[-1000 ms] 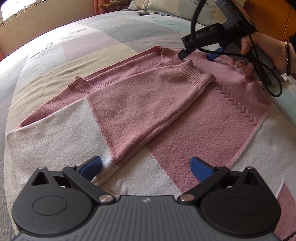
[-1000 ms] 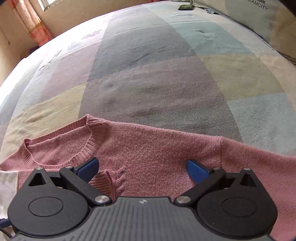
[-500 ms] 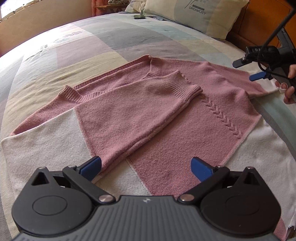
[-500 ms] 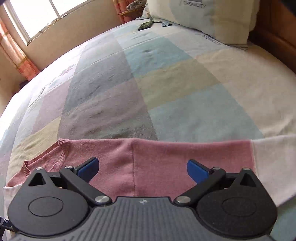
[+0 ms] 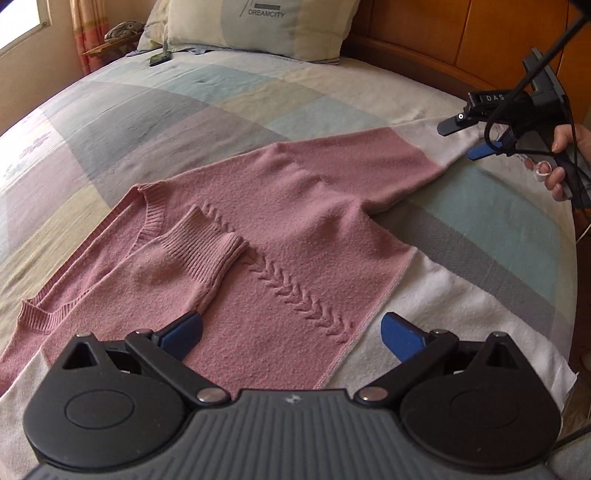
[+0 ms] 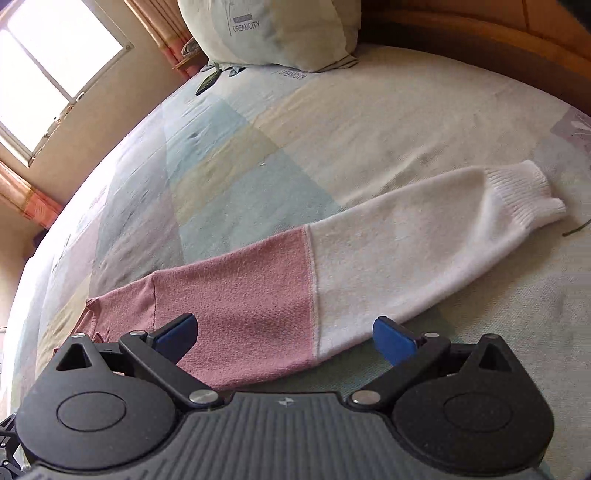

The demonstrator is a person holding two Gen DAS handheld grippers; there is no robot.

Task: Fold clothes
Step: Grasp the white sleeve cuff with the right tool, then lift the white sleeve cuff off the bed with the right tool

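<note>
A pink and white sweater (image 5: 306, 221) lies flat on the bed. One sleeve is folded across its front, its ribbed pink cuff (image 5: 207, 251) near the collar. The other sleeve (image 6: 332, 280) stretches out to the right, pink then white, ending in a white cuff (image 6: 524, 195). My left gripper (image 5: 291, 334) is open and empty over the sweater's lower front. My right gripper (image 6: 284, 334) is open and empty just above the outstretched sleeve, astride the pink-white seam. It also shows in the left wrist view (image 5: 469, 138) at the sleeve's white end.
The bedspread (image 5: 147, 122) has pastel patches. A pillow (image 5: 266, 26) leans on the wooden headboard (image 5: 461, 40) at the far end. A small dark object (image 5: 160, 59) lies near the pillow. A window (image 6: 48, 70) is to the left.
My right gripper has swept right along the outstretched sleeve, from the collar to the pink-white seam. My left gripper has shifted right over the sweater's front. Both stay open.
</note>
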